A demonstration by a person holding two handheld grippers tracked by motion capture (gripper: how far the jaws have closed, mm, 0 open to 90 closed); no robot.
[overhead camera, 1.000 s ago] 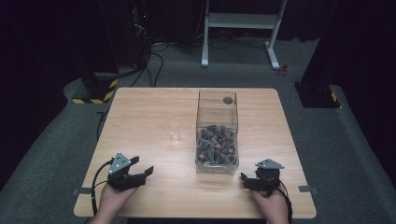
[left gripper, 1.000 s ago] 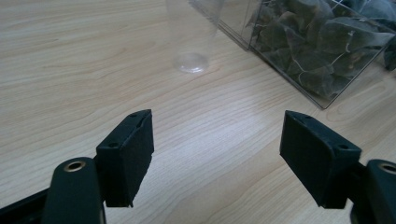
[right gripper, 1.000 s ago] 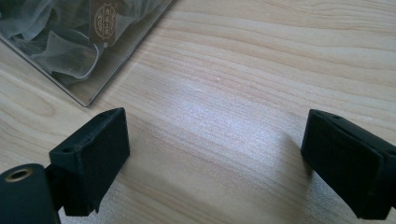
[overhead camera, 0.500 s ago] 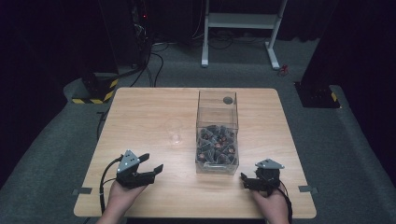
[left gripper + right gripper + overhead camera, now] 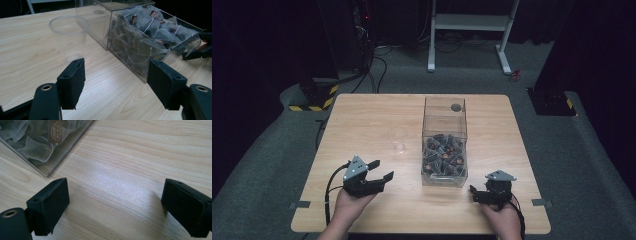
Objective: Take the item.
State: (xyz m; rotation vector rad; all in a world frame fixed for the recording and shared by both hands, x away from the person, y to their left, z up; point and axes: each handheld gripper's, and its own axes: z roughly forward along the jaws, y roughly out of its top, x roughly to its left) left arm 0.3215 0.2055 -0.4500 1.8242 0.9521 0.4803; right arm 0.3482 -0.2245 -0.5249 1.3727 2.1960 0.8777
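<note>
A clear plastic box (image 5: 444,150) full of mesh tea bags (image 5: 140,35) stands in the middle of the wooden table (image 5: 362,120). An empty clear plastic cup (image 5: 398,140) stands upright just left of it, also close ahead in the left gripper view (image 5: 68,37). My left gripper (image 5: 381,169) is open and empty, held a little above the table, pointing toward the cup and box (image 5: 116,82). My right gripper (image 5: 475,195) rests open near the front edge, beside the box's front right corner (image 5: 45,142), with bare wood between its jaws (image 5: 115,205).
The box's far half holds no bags and has a round dark spot (image 5: 456,107) on it. Behind the table stand a white frame (image 5: 472,30) and dark equipment with cables (image 5: 367,55). A yellow-black striped base (image 5: 314,95) sits on the floor at back left.
My left gripper has lifted and moved right and forward, toward the cup and box. The right gripper has stayed where it was.
</note>
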